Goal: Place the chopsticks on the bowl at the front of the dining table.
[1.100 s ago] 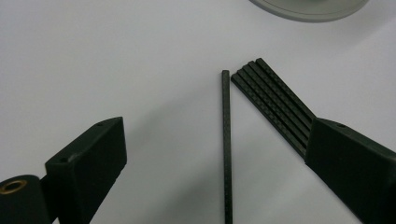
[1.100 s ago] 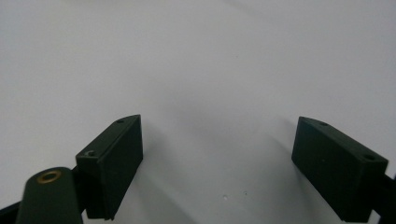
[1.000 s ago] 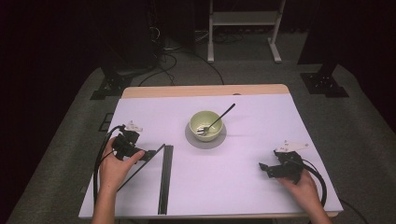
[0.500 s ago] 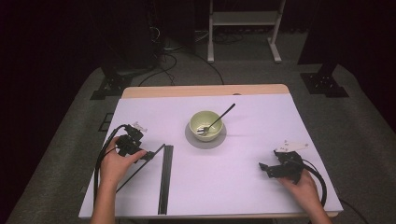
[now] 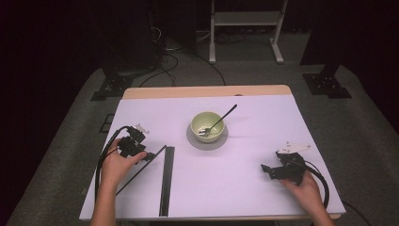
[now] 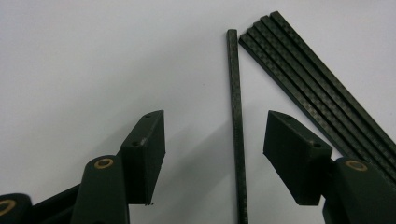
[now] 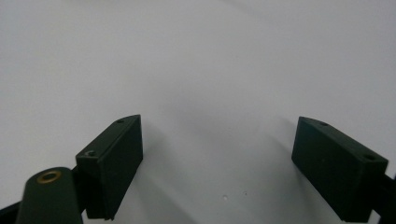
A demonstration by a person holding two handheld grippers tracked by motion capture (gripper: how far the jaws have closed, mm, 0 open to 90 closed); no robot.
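Observation:
A thin black carbon rod [image 6: 236, 116] lies on the white table, apart from a flat bundle of several like rods [image 6: 317, 79]. My left gripper [image 6: 215, 154] straddles the single rod. Its jaws have just been closing, and the rod lies between the pads with a gap on both sides. From above, the left gripper [image 5: 141, 153] sits at the upper end of the slanted rod [image 5: 141, 172], left of the bundle [image 5: 167, 179]. My right gripper [image 7: 217, 163] hovers over bare table with jaws wide apart and nothing between them, and it sits at the front right [image 5: 268, 169] in the high view.
A pale green bowl [image 5: 207, 126] with a utensil [image 5: 221, 118] leaning in it stands on a grey saucer [image 5: 207, 142] mid-table. Cables trail from both grippers. Stands and a white frame [image 5: 244, 19] sit on the floor beyond the table's far edge.
The left hand has edged slightly toward the rods. The right hand has kept still.

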